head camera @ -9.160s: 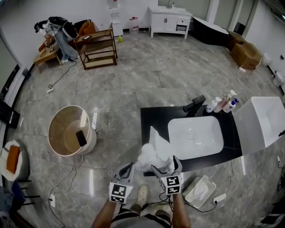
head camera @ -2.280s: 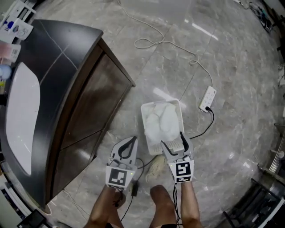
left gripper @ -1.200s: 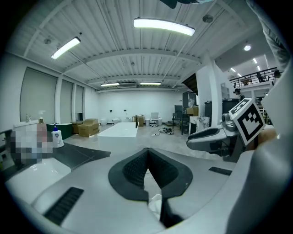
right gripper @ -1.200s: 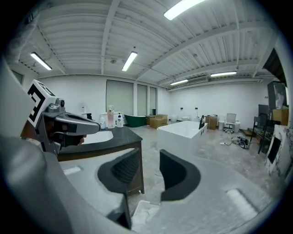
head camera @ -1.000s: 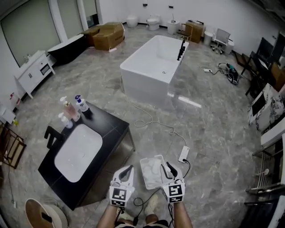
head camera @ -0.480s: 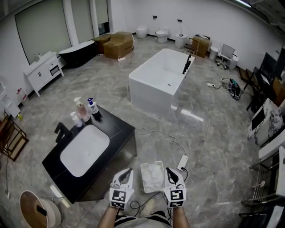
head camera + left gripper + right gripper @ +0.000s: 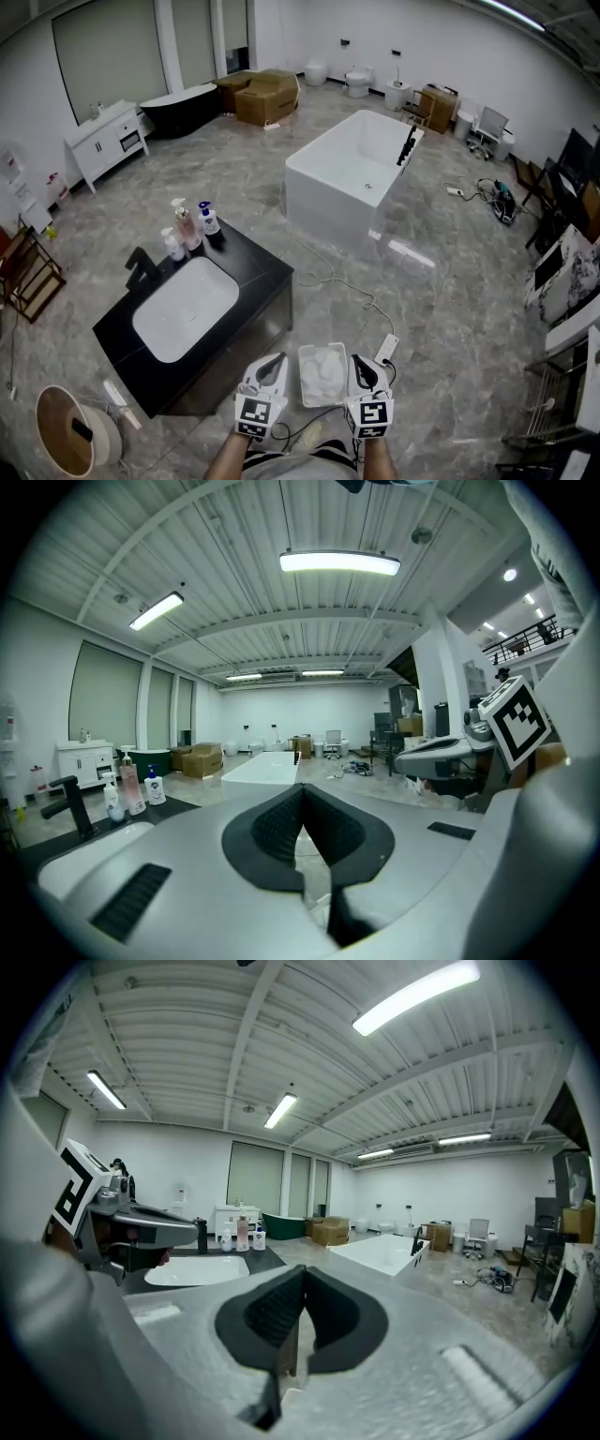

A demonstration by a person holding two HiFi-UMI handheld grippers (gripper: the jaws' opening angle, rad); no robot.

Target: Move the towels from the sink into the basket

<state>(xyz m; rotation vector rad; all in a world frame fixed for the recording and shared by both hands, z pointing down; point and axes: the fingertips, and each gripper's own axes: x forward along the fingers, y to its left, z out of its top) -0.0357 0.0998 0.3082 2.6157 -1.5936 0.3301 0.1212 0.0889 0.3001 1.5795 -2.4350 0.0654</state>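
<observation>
White towels point(image 7: 325, 366) lie in the white basket point(image 7: 306, 380) on the floor, right of the black vanity. The white sink point(image 7: 183, 309) in its top holds nothing. Both grippers are held near the bottom of the head view, on either side of the basket and above it. My left gripper point(image 7: 278, 357) point(image 7: 302, 803) is shut with nothing in it. My right gripper point(image 7: 357, 359) point(image 7: 302, 1288) has just closed its jaws and is shut on nothing. The sink point(image 7: 192, 1269) also shows in the right gripper view, behind the left gripper.
A black faucet point(image 7: 142, 267) and several bottles point(image 7: 187, 225) stand behind the sink. A power strip point(image 7: 386, 349) with its cable lies right of the basket. A white bathtub point(image 7: 352, 173) stands farther off, and a round wooden tub point(image 7: 66, 441) at lower left.
Both grippers have risen from beside the basket, which now looks smaller and lower in the head view. The right jaws have gone from slightly apart to shut.
</observation>
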